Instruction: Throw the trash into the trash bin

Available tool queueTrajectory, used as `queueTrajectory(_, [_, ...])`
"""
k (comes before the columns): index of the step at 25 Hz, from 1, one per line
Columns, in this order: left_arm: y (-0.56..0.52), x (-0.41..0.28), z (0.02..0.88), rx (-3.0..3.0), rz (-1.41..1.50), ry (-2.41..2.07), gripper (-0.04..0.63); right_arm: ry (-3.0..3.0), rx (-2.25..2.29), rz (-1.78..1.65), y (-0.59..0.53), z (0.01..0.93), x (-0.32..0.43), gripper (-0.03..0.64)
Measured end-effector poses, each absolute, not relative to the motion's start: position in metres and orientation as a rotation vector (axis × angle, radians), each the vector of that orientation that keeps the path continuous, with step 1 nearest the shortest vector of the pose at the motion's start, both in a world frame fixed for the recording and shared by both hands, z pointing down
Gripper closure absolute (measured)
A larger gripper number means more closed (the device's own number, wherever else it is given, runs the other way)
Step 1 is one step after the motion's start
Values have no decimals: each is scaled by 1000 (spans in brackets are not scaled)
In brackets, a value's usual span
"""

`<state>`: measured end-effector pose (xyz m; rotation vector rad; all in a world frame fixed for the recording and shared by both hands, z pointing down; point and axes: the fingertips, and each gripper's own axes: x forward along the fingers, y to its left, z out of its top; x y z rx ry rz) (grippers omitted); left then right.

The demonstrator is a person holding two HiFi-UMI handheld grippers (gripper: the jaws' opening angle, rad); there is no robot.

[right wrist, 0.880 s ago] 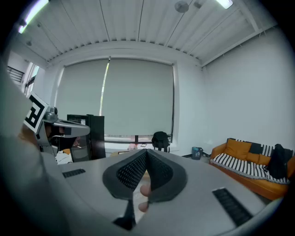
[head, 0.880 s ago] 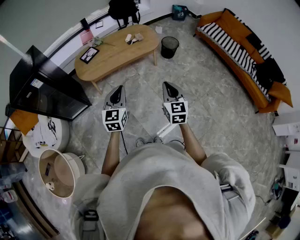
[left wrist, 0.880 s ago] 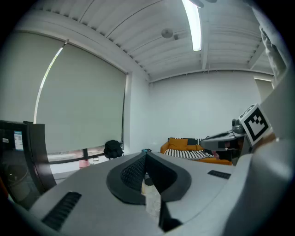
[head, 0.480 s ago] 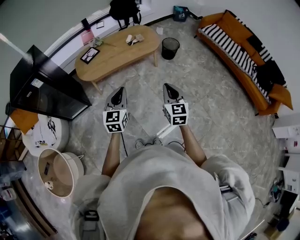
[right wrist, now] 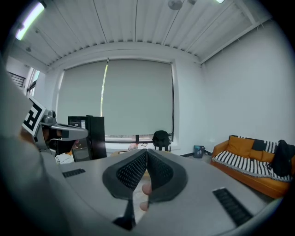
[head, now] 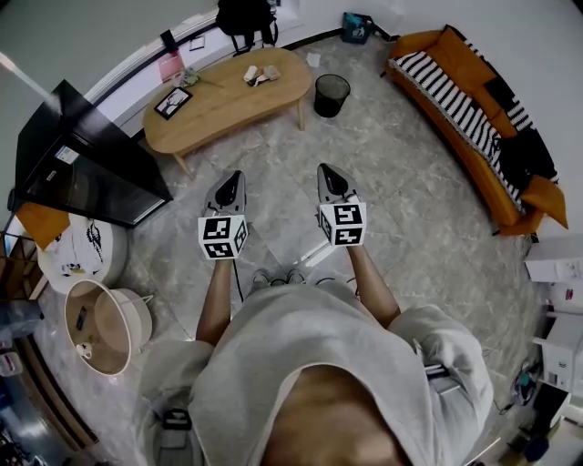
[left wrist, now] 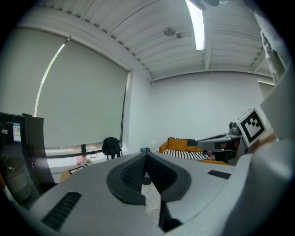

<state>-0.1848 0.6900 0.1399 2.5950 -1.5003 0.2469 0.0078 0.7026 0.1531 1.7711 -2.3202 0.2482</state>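
A black mesh trash bin stands on the floor by the right end of an oval wooden table. Small pale pieces of trash lie on the table's far side. My left gripper and right gripper are held side by side over the floor, well short of the table and bin. Both point forward and slightly down. In the left gripper view the left gripper has its jaws closed together with nothing between them. In the right gripper view the right gripper is the same, shut and empty.
An orange sofa with a striped cover lines the right wall. A black cabinet stands at the left, with a round white table and a round basket below it. A framed tablet lies on the wooden table. A dark bag stands behind it.
The head view has shifted slightly, so the room's left side sits a little lower-left. Both grippers keep their places, shut.
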Motion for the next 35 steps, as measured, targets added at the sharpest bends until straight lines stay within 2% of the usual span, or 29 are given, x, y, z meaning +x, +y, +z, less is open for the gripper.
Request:
queueTrajectory(9, [687, -175, 160, 2555, 285, -1518, 577, -2333, 1738, 290, 689, 162, 24, 588])
queueTrajectory(16, [645, -173, 171, 2558, 279, -1495, 577, -2322, 1728, 290, 653, 172, 20, 588])
queueTrajectory(35, [378, -195, 160, 2637, 236, -1357, 577, -2215, 1801, 228, 403, 158, -1, 588])
